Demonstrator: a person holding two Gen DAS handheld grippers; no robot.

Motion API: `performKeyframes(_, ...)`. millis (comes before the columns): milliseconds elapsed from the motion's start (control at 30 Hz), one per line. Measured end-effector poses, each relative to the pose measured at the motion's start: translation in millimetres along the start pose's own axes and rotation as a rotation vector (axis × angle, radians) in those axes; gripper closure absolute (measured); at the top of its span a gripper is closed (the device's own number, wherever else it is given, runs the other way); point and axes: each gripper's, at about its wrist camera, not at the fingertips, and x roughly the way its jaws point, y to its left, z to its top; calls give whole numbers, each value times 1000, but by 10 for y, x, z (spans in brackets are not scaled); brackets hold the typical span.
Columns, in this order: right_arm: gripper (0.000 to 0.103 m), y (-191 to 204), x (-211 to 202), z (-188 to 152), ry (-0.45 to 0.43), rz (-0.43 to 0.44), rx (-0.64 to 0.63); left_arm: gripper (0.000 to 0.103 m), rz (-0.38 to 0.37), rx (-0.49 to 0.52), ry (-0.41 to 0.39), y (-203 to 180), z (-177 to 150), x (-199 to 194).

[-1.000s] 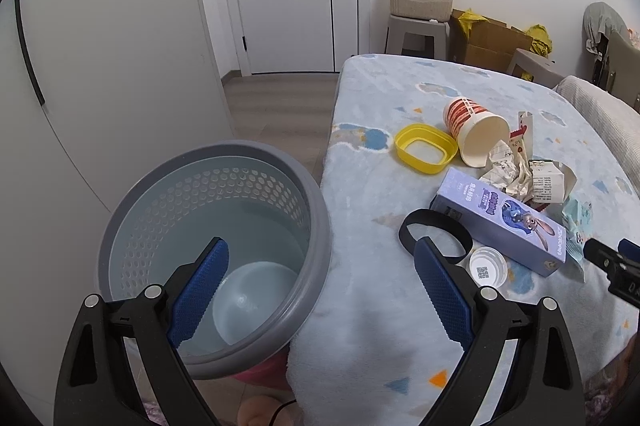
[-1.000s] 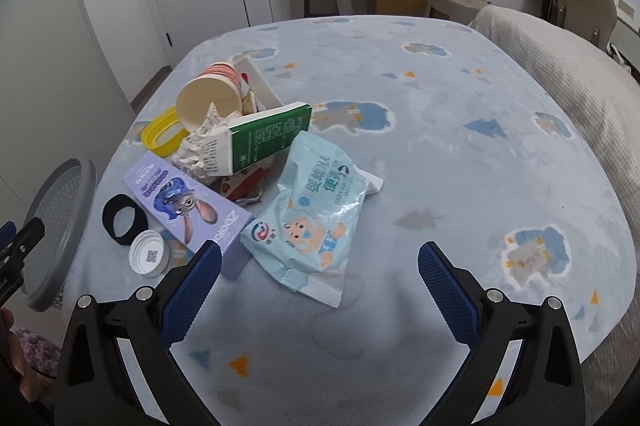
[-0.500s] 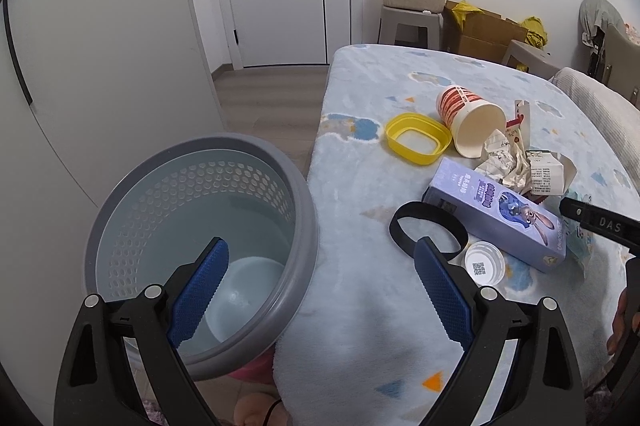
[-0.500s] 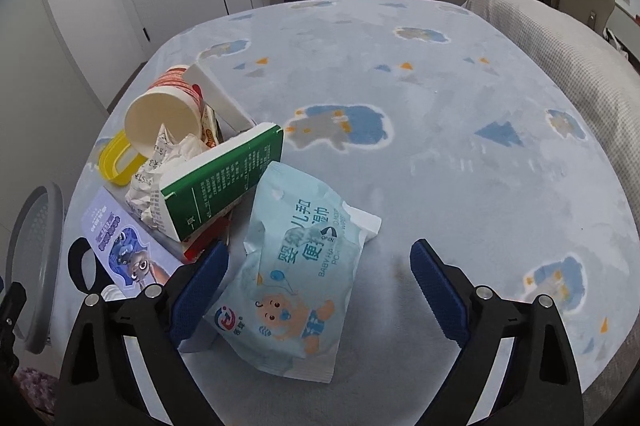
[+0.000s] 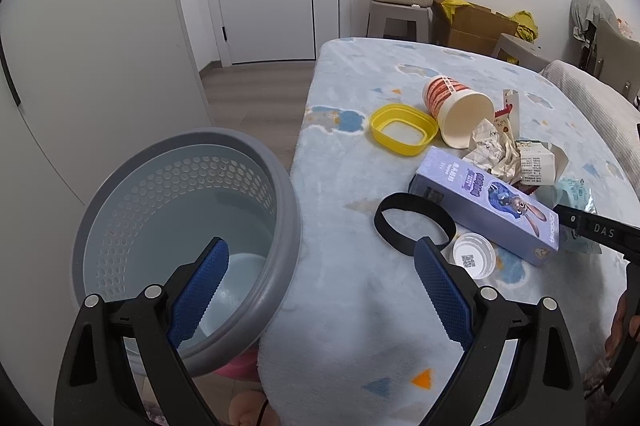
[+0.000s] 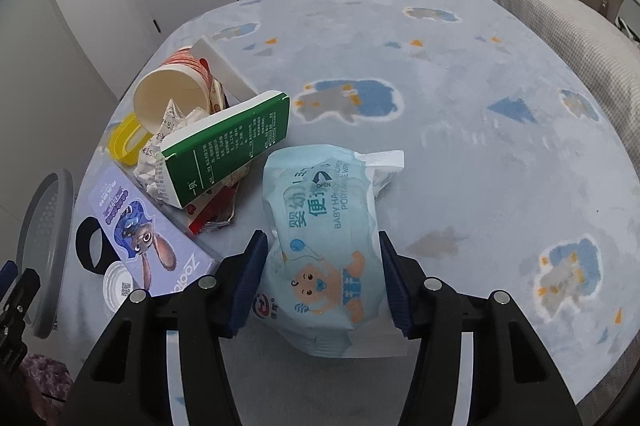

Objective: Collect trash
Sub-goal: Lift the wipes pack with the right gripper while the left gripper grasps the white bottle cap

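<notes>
Your right gripper [image 6: 322, 276] is closing its fingers around the soft, crinkly wipes pack [image 6: 320, 226] lying on the fleecy blanket-covered bench [image 6: 460, 114], so you are mid-grasp on the first piece of trash. Next, I judge, finish the squeeze gently, since the pouch will buckle, then carry it to the perforated grey bin [image 5: 184, 226], where your left gripper [image 5: 320, 284] hovers with fingers wide and empty.
</notes>
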Motion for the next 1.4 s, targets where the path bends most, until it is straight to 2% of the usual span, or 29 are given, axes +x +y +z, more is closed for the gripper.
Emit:
performKeyframes(333, 50, -63, -255, -66, -46, 46, 6, 13, -8, 58, 17, -178, -43, 69)
performKeyframes(467, 50, -89, -315, -75, -53, 74, 7, 13, -58, 62, 33, -245, -22, 133)
performKeyframes(800, 50, -142, -405, -71, -65, 125, 19, 13, -79, 115, 77, -721, -175, 284)
performKeyframes(1100, 50, -182, -457, -61, -76, 147, 25, 14, -86, 110, 81, -926, -204, 386)
performKeyframes(1167, 50, -193, -468, -67, -77, 153, 27, 24, -89, 111, 79, -974, -190, 403)
performKeyframes(1233, 50, -202, -478, -71, -78, 157, 29, 41, -95, 118, 96, -1039, -183, 447)
performKeyframes(1267, 50, -206, -482, -72, -79, 158, 29, 43, -97, 119, 102, -1062, -186, 458)
performKeyframes(1400, 50, -219, -494, -75, -81, 160, 31, 64, -121, 127, 87, -1140, -217, 404)
